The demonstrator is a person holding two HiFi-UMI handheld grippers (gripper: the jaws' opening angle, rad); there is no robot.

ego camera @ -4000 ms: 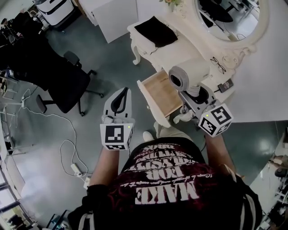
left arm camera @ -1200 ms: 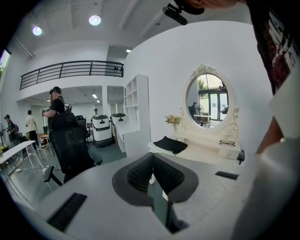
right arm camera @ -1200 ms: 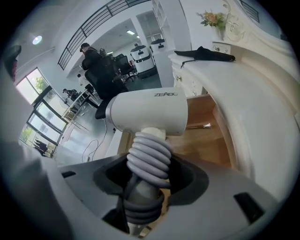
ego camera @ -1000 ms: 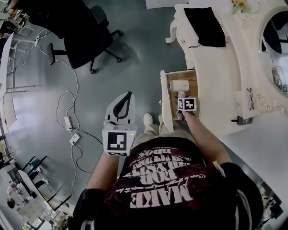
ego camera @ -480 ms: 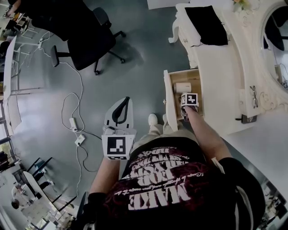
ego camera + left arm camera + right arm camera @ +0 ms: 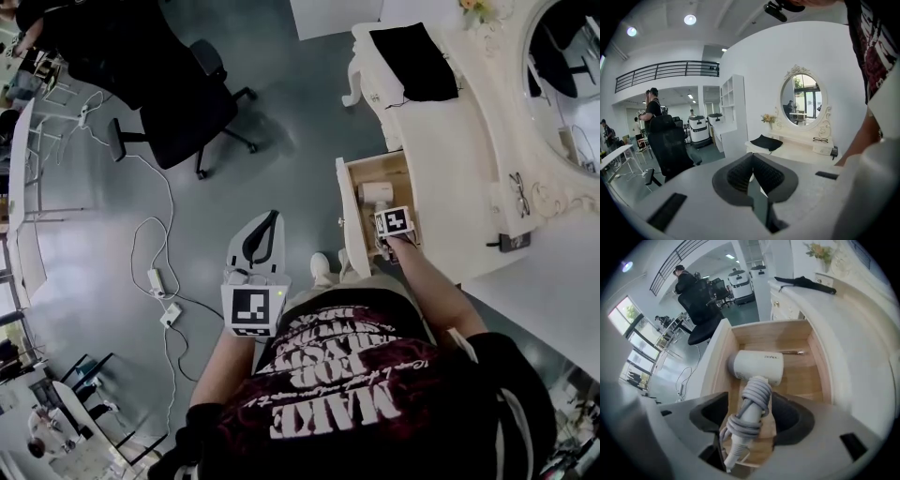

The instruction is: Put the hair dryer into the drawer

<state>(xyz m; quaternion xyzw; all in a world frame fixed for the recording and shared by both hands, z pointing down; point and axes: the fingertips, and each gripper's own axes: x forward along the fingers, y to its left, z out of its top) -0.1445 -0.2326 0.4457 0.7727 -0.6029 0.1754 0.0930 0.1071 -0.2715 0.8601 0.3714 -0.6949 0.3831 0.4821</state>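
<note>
The white hair dryer [image 6: 377, 193] lies on the floor of the open wooden drawer [image 6: 349, 216] of the dressing table. In the right gripper view the dryer [image 6: 757, 366] has its grey cord wound round the handle. That handle runs back between the jaws of my right gripper [image 6: 750, 413]. The jaws are opening, with a gap on each side of the handle. In the head view the right gripper [image 6: 389, 232] points steeply down over the drawer's near end. My left gripper [image 6: 261, 230] hangs over the floor left of the drawer, and the left gripper [image 6: 751, 161] is shut on nothing.
A thin pin [image 6: 790, 352] lies at the drawer's back. On the dressing table top [image 6: 459, 159] sit a black cloth [image 6: 412, 49] and glasses [image 6: 518, 192]. An office chair [image 6: 187, 103] stands on the floor, with a power strip [image 6: 157, 281] and cable nearby.
Four seconds ago my right gripper held the dryer up over the table beside the drawer; now the dryer rests in the drawer. The left gripper has stayed put.
</note>
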